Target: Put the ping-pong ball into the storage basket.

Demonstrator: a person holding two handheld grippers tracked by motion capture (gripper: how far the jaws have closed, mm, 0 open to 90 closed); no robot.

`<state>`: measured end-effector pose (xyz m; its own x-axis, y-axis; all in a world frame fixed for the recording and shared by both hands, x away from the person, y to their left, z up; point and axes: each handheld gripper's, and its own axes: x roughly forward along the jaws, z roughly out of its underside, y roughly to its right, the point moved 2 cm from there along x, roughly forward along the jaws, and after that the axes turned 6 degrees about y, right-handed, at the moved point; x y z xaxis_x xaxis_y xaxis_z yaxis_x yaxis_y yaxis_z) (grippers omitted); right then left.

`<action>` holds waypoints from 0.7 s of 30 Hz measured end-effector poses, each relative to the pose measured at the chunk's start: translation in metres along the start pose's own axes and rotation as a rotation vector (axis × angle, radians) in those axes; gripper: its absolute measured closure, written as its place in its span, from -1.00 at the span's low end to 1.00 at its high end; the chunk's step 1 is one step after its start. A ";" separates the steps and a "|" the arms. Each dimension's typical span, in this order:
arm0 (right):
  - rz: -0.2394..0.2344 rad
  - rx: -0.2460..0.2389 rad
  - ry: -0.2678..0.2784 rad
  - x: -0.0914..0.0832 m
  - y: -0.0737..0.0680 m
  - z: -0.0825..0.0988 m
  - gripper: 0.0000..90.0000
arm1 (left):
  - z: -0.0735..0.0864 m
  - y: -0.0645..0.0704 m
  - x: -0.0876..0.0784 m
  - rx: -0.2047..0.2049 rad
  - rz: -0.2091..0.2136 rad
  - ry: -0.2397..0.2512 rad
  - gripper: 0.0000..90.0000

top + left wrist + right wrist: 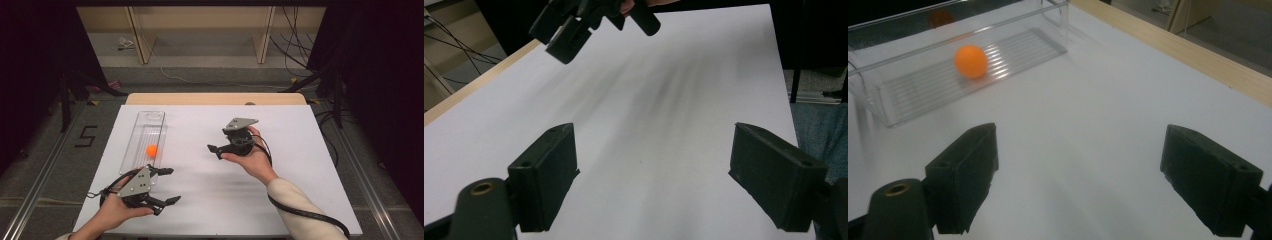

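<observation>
An orange ball [151,149] lies inside a clear plastic tray [142,125] on the left part of the white table. My left gripper [171,185] is held near the front left corner, just in front of the tray's near end, jaws wide apart and empty. My right gripper [215,151] is in a hand near the table's middle and points left toward the tray. In the right gripper view the ball [970,61] rests on the ribbed tray floor [1018,47], well beyond the open, empty right gripper [1078,180]. In the left gripper view the left gripper [651,175] stands open over bare white surface.
A white sheet [300,165] covers the table, with a wooden strip [215,98] along the far edge. Cables and wooden shelf legs [262,35] are on the floor beyond. The right gripper [574,25] shows at the top of the left gripper view.
</observation>
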<state>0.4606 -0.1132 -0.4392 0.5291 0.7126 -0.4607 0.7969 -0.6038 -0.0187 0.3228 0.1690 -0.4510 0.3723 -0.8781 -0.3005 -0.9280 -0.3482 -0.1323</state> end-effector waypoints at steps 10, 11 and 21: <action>0.031 0.020 0.016 -0.031 0.008 0.013 -0.64 | 0.000 0.000 0.000 0.000 -0.002 0.001 -0.59; 0.031 0.020 0.016 -0.031 0.008 0.013 -0.64 | 0.000 0.000 0.000 0.000 -0.002 0.001 -0.59; 0.041 0.034 0.025 -0.051 0.009 0.022 -0.64 | 0.000 0.000 0.000 -0.006 -0.007 0.002 -0.59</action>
<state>0.4345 -0.1626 -0.4360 0.5687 0.6953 -0.4394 0.7642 -0.6443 -0.0305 0.3230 0.1696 -0.4510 0.3786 -0.8764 -0.2974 -0.9255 -0.3563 -0.1283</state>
